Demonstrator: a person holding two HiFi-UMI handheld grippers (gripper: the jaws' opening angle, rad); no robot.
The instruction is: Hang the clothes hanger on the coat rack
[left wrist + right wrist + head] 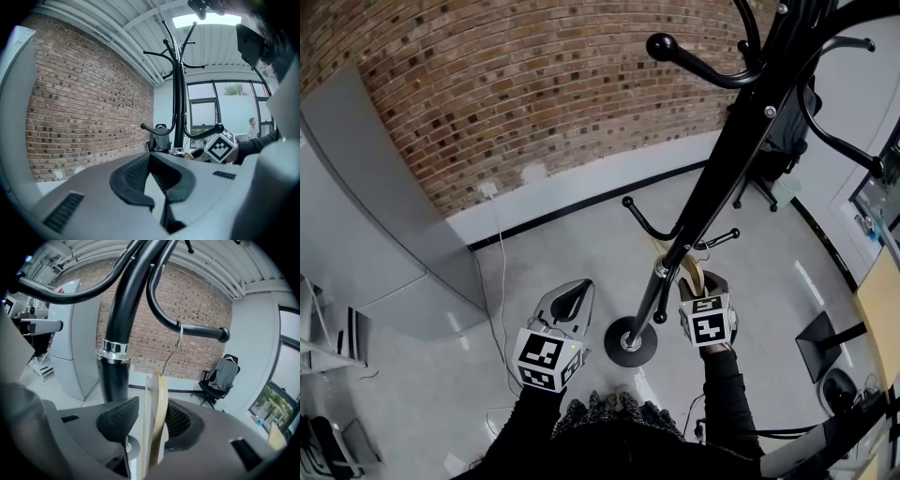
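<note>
A wooden clothes hanger (159,413) stands edge-on between the jaws of my right gripper (152,411). Its wire hook (174,350) rises to a lower arm (197,330) of the black coat rack (712,187) and loops over it. The jaws stand open: the left pad is clear of the wood and the hanger leans toward the right pad. In the head view the right gripper (698,281) sits close to the rack's pole, the tan hanger (692,270) at its tip. My left gripper (572,292) hovers left of the rack's base (630,341), shut, with nothing held.
A tall grey cabinet (356,216) stands at the left against the brick wall (534,84). A white cable (499,281) runs down from a wall socket. An office chair (778,141) with a jacket stands behind the rack. A desk edge (877,309) lies at the right.
</note>
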